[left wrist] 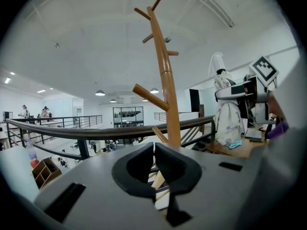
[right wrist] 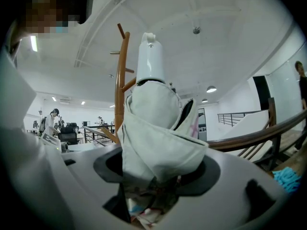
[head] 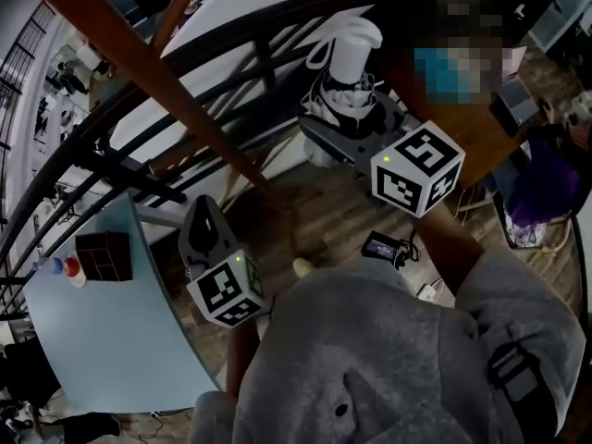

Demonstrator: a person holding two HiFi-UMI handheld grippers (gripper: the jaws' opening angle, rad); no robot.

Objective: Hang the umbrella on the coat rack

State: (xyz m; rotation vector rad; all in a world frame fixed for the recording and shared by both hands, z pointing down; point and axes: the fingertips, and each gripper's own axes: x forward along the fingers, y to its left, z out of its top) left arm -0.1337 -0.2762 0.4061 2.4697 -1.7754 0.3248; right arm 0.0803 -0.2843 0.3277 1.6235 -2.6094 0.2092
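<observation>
The umbrella is looking pale greyish-white, with a glossy white plastic end and bits of pink and blue print peeking out low in the folds. The coat rack is glowing a warm orange-brown, plain varnished wood. The railing is showing a dark brown top over black bars. The left gripper and right gripper are both wearing matte grey shells with black jaw pads. Each marker cube is carrying black squares on white, plus a tiny green light. The person's sleeve is coming across as mid grey. The table is reading light blue, and the box on it dark brown.
</observation>
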